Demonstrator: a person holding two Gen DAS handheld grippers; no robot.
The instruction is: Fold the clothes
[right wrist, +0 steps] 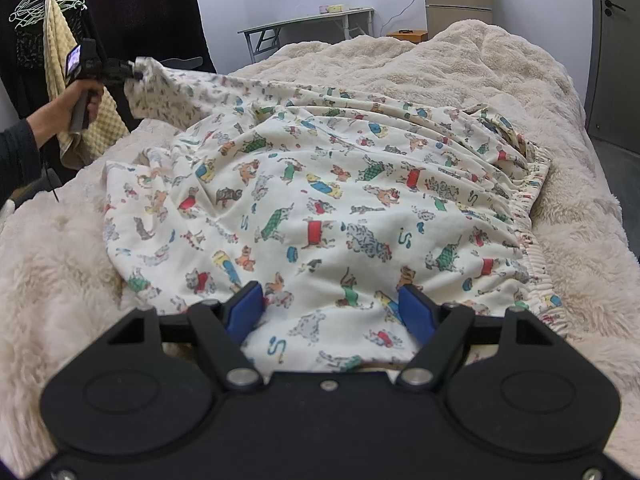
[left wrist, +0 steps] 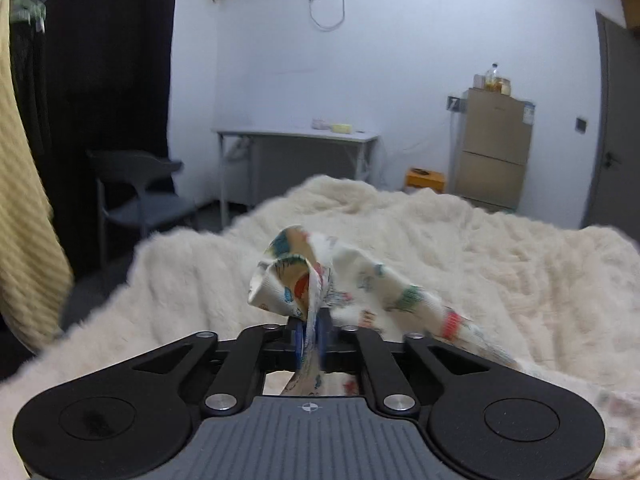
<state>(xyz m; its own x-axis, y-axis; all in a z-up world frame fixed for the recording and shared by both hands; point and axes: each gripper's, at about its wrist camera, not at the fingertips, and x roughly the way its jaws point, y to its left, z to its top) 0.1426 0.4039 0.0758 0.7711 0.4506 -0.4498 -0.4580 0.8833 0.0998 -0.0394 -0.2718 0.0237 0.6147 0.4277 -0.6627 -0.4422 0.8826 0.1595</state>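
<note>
A cream garment printed with cartoon dogs (right wrist: 320,208) lies spread over a fluffy white blanket (right wrist: 560,120), its elastic waistband at the right. In the left wrist view my left gripper (left wrist: 310,332) is shut on a bunched end of the garment (left wrist: 360,280), which hangs lifted above the blanket (left wrist: 480,240). The right wrist view shows that left gripper (right wrist: 136,70) at the upper left, held by a hand (right wrist: 76,100), pulling a leg end up and taut. My right gripper (right wrist: 330,304) stands open low over the near edge of the garment, with fabric lying between its blue pads (right wrist: 246,308).
A grey chair (left wrist: 148,192) stands left of the bed, a grey table (left wrist: 296,136) against the far wall. A tan fridge (left wrist: 492,148), an orange box (left wrist: 424,180) and a door (right wrist: 612,40) are at the right. A yellow towel (right wrist: 68,80) hangs at the left.
</note>
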